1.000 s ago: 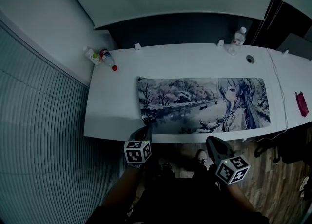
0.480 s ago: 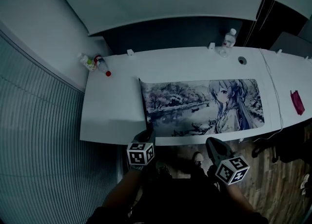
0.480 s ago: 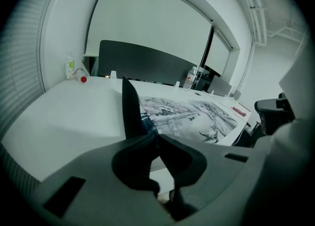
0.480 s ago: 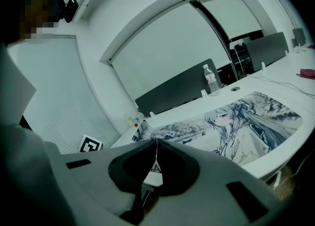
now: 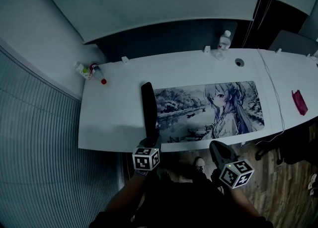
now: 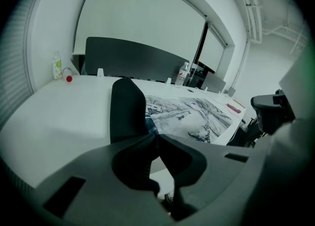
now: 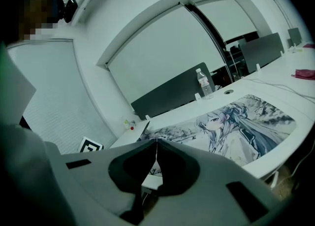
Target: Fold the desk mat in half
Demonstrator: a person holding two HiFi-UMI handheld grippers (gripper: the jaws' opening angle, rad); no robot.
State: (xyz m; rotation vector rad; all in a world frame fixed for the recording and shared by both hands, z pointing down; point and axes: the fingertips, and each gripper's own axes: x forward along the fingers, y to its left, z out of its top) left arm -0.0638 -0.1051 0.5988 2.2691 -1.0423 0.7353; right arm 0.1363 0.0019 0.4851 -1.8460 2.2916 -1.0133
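The desk mat (image 5: 208,110), printed with an anime girl and a snowy landscape, lies on the white desk (image 5: 112,117). Its left end is lifted and turned over, showing the black underside (image 5: 148,108) as an upright strip. My left gripper (image 5: 151,140) is shut on the mat's near left corner at the desk's front edge. In the left gripper view the black flap (image 6: 127,109) rises just past the closed jaws, with the printed face (image 6: 192,114) to its right. My right gripper (image 5: 214,146) hangs below the front edge, shut on nothing, and the mat (image 7: 236,126) lies beyond its closed jaws (image 7: 156,142).
Two small bottles (image 5: 89,69) lie at the desk's far left corner. A water bottle (image 5: 223,43) stands at the back by a cable hole (image 5: 239,62). A white cable (image 5: 273,93) runs right of the mat, with a red cloth (image 5: 299,102) beyond. A dark partition (image 5: 164,38) backs the desk.
My left gripper has pulled the mat's left end up and to the right, so the black underside now shows. The right gripper has stayed where it was.
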